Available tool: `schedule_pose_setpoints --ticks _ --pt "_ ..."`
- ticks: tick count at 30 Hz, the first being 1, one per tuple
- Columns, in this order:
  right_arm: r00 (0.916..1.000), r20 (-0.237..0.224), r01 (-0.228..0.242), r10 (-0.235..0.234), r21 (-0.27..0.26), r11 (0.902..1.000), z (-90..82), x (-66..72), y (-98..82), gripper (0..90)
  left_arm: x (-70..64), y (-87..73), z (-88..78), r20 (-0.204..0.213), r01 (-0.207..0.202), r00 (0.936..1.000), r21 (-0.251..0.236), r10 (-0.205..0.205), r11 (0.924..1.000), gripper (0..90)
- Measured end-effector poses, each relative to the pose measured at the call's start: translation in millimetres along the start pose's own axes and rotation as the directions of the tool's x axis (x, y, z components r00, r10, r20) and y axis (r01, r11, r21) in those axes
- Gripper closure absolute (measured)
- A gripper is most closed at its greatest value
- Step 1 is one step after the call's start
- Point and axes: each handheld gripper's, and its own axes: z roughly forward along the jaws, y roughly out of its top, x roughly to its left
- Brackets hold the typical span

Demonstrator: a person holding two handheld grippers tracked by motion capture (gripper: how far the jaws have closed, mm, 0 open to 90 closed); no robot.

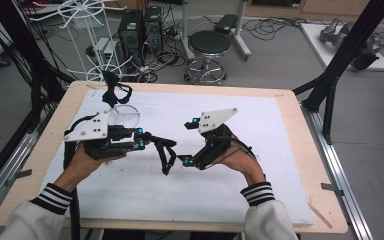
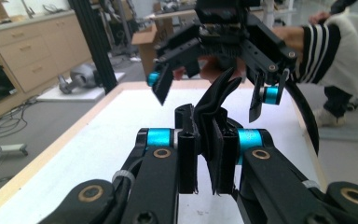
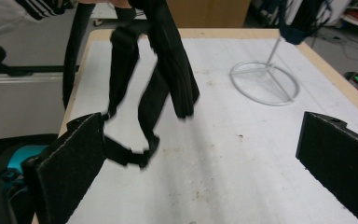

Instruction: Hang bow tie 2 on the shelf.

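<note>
A black strap of folded webbing (image 1: 166, 150) hangs over the white mat, pinched at one end by my left gripper (image 1: 145, 140), which is shut on it. In the left gripper view the strap (image 2: 214, 105) stands bunched between my closed jaws (image 2: 205, 156), and the right gripper (image 2: 209, 95) faces it with its jaws spread on either side of the strap's upper end. My right gripper (image 1: 190, 141) is open. In the right gripper view its two pads (image 3: 70, 172) stand wide apart with nothing between them, and the strap (image 3: 168, 65) dangles ahead in loops.
A white wire stand (image 1: 125, 115) with a round base (image 3: 264, 79) stands at the mat's far left, with another black strap (image 1: 114, 90) hanging on it. The white mat (image 1: 260, 165) covers a wooden table. Beyond it are a stool (image 1: 209, 45) and black frame posts (image 1: 340, 65).
</note>
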Motion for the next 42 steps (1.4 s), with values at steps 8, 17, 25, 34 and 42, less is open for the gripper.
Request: schedule_pose_setpoints --ticks 8,17,25,34,42 --pt "0.9970 0.069 -0.033 0.036 -0.049 0.9983 -20.3 3.3 -14.6 0.8 3.5 1.3 -24.0 -0.060 0.001 0.9982 -0.031 -0.003 0.9995 83.1" --pt "0.9800 0.170 -0.084 0.104 -0.121 0.9891 -48.7 13.6 -40.0 0.8 8.6 4.6 -51.1 -0.138 -0.010 0.9904 -0.064 0.001 0.9979 83.1" --pt "0.9623 0.229 -0.105 0.147 -0.189 0.9764 -68.5 20.8 -61.4 0.8 15.3 9.2 -73.8 -0.216 -0.014 0.9764 -0.081 -0.004 0.9966 83.1" --pt "0.9340 0.295 -0.129 0.201 -0.246 0.9607 -82.0 27.2 -89.2 0.8 22.5 12.6 -92.1 -0.299 -0.021 0.9541 -0.071 -0.001 0.9972 83.1" --pt "0.9036 0.357 -0.143 0.237 -0.271 0.9519 -89.4 32.8 -112.7 0.8 28.2 16.0 -108.2 -0.372 -0.028 0.9280 -0.073 -0.001 0.9969 83.1"
